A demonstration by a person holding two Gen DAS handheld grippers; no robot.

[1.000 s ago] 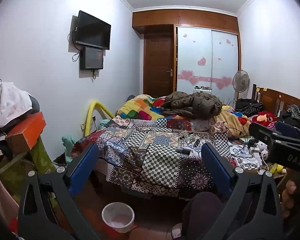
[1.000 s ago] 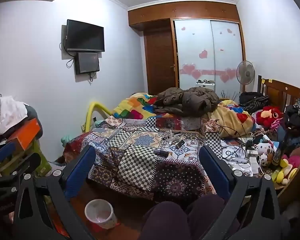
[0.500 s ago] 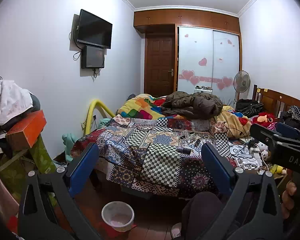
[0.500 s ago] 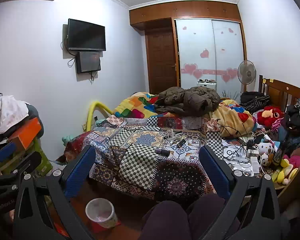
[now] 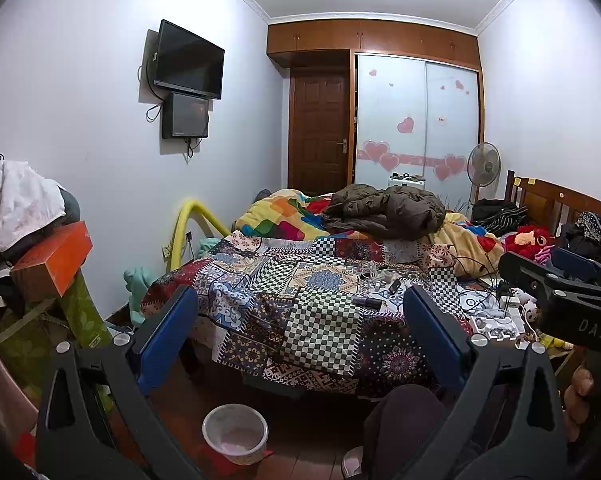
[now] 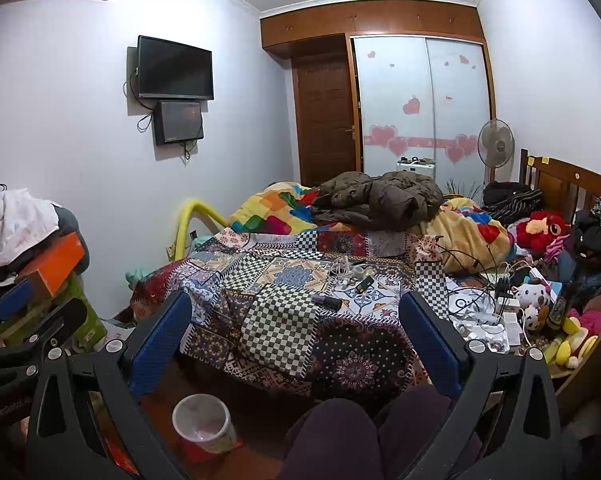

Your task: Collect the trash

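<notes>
A small white trash bin (image 5: 235, 434) with a plastic liner stands on the dark floor in front of the bed; it also shows in the right wrist view (image 6: 204, 423). Small loose items (image 5: 374, 292) lie on the patchwork quilt (image 5: 300, 304); they also show in the right wrist view (image 6: 350, 280). My left gripper (image 5: 300, 328) is open and empty, held above the floor facing the bed. My right gripper (image 6: 296, 324) is open and empty, beside the left one. The right gripper's body shows at the right edge of the left wrist view (image 5: 564, 292).
A pile of clothes and an orange box (image 5: 52, 256) stand at the left. A brown coat (image 5: 384, 210) lies on the bed. Cables, chargers and soft toys (image 6: 512, 308) crowd the right side. My knees (image 6: 340, 436) are low in front.
Both views have shifted very slightly; the grippers stay open and nothing in the room has moved.
</notes>
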